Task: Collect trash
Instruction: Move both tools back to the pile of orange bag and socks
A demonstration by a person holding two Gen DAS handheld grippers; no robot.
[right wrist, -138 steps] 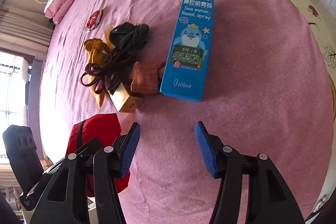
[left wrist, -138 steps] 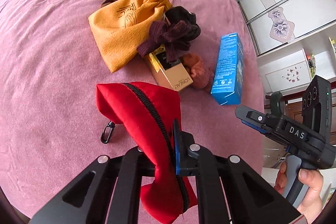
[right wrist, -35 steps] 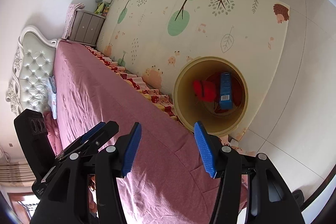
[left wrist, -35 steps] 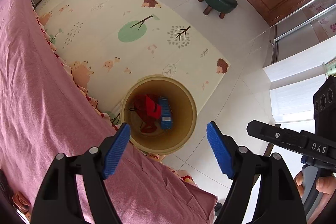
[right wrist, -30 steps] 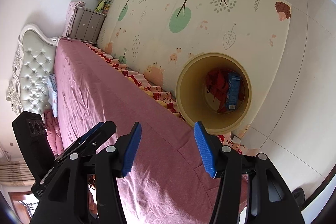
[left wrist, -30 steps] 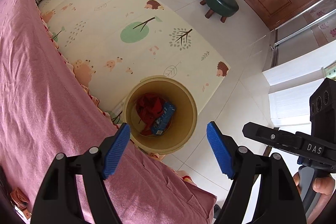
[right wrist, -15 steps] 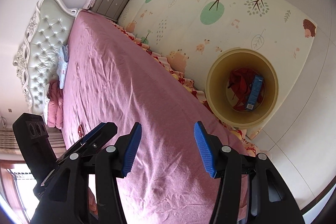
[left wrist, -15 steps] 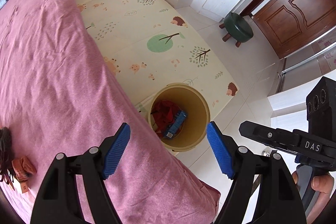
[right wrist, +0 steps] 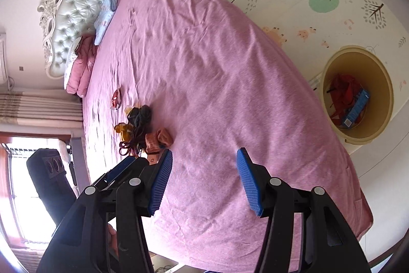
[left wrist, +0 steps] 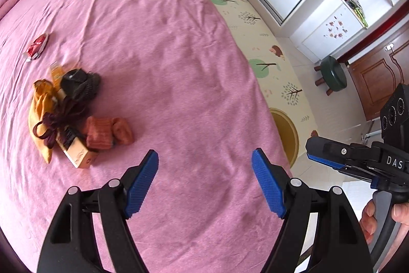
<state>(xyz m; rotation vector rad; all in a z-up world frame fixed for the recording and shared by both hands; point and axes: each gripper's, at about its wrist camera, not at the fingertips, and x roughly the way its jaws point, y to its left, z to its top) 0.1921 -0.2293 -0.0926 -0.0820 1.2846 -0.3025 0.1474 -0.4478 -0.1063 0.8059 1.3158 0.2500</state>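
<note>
In the left wrist view the yellow bin (left wrist: 290, 134) is half hidden behind the edge of the pink bed (left wrist: 166, 55), so its contents are not shown. The right gripper (left wrist: 329, 157) is cut off by the right border, and only fingertips of the hand (left wrist: 370, 218) holding it are seen. The pile of clutter (left wrist: 71, 114) on the left is motion-blurred; the gold box (left wrist: 76, 152) carries unreadable print. In the right wrist view the same pile (right wrist: 143, 132) is too small to be resolved, its near end being covered by the left gripper (right wrist: 122, 169).
</note>
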